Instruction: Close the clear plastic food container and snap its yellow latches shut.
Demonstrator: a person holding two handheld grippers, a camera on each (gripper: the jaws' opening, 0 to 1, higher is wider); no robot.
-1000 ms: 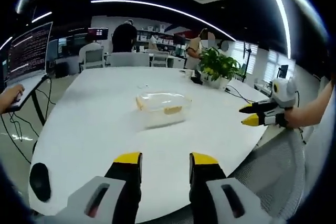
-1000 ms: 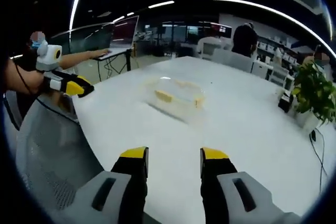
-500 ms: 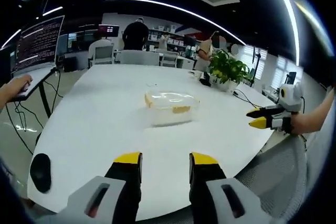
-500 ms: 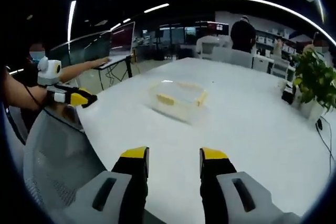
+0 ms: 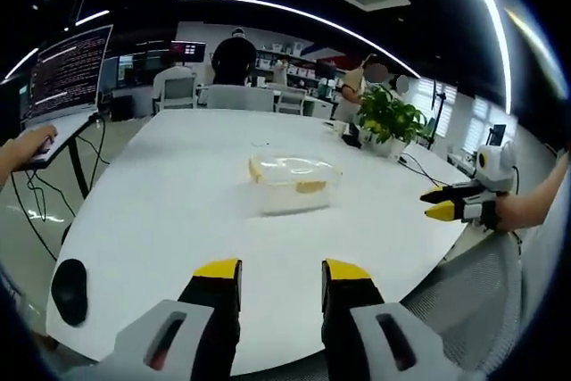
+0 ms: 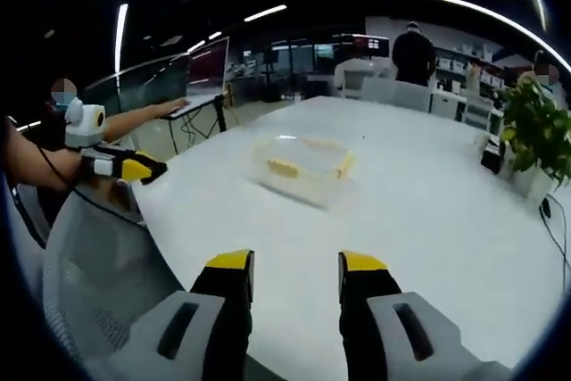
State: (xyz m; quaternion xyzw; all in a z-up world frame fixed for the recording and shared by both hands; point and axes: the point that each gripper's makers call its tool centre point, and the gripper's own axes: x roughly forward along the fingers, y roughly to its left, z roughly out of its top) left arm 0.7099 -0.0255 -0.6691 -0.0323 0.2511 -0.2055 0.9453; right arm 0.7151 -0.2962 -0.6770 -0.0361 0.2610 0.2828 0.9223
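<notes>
A clear plastic food container (image 5: 293,182) with yellow latches lies near the middle of the white table (image 5: 178,194), its lid resting on top. In the right gripper view the container (image 6: 303,168) sits well ahead of the jaws. My left gripper (image 5: 281,272) stands open above the table's near edge, nothing between its yellow tips. My right gripper (image 6: 296,263) is open too, and it also appears at the right of the left gripper view as a yellow-tipped gripper (image 5: 443,203). The left gripper (image 6: 138,168) reaches in from the left of the right gripper view.
A potted plant (image 5: 388,118) and cables stand at the table's far right. A black mouse (image 5: 68,295) lies at the near left edge. A laptop (image 5: 62,78) on a side stand is at the left, with a hand on it. A mesh chair (image 6: 98,265) sits below. People stand far behind.
Both views have shifted and steadied slightly; the container now sits a little nearer the centre of each. Nothing on the table has moved and both grippers stay open.
</notes>
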